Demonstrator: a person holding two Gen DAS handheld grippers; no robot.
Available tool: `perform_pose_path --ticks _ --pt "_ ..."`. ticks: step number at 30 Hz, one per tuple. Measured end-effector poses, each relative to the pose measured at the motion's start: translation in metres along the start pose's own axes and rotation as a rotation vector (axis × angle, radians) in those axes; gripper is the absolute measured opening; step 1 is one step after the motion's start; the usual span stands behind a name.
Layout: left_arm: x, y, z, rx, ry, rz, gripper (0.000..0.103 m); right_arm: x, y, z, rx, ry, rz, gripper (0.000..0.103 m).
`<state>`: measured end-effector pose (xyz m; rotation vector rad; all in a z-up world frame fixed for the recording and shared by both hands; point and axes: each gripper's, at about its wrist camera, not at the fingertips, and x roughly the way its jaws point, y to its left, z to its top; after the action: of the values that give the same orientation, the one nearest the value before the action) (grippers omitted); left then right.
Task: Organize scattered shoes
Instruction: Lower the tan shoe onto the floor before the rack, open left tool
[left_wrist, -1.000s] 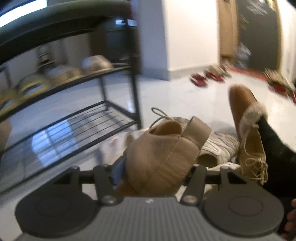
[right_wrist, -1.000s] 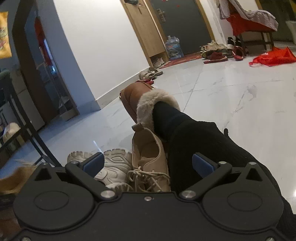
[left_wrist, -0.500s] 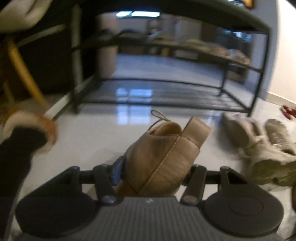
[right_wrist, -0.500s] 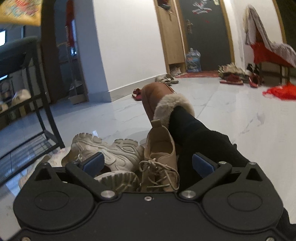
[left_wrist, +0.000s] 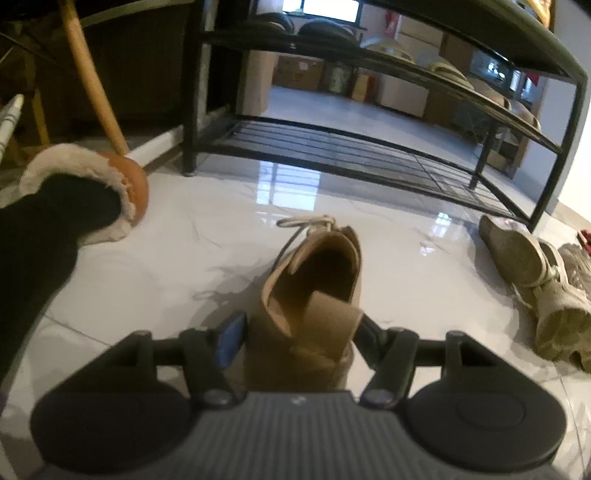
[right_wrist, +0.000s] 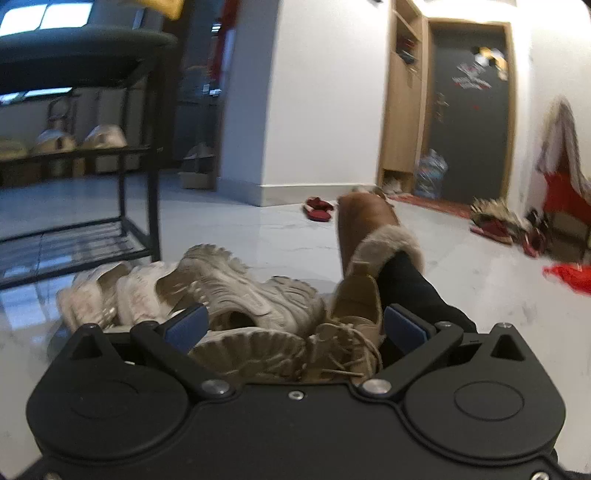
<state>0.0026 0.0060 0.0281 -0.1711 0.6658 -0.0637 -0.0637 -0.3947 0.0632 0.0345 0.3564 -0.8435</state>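
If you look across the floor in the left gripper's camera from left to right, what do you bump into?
Furry boot → tan shoe → dirty white sneakers.

No legible text is found; blurred red and white decorations on the dark grey door (right_wrist: 471, 110), at one o'clock, cannot be read.
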Motion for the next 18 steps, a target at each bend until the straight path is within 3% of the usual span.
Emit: perform_pose_path --ticks 1,3,5,10,18 --pt "-0.004 -0.001 0.001 -0.004 -0.015 -0.012 0.074 -0.002 0.005 0.000 -0.026 -0.002 0.012 0.103" --pt "-0.018 -0.003 0.005 -0.001 -0.071 -0.055 0.095 -0.007 0.014 0.000 -0.076 -0.009 0.032 0.103" --pt "-0.031 -0.010 0.008 0.020 -0.117 -0.094 0.102 -0.012 0.020 0.000 -0.109 -0.019 0.039 0.103" --pt "-0.037 -0.018 0.009 0.068 -0.135 -0.134 0.102 -0.025 0.031 0.003 -0.147 -0.034 0.062 0.103" --pt "-0.028 -0.012 0.016 0.045 -0.136 -0.058 0.102 -0.025 0.025 0.004 -0.123 -0.011 0.081 0.103"
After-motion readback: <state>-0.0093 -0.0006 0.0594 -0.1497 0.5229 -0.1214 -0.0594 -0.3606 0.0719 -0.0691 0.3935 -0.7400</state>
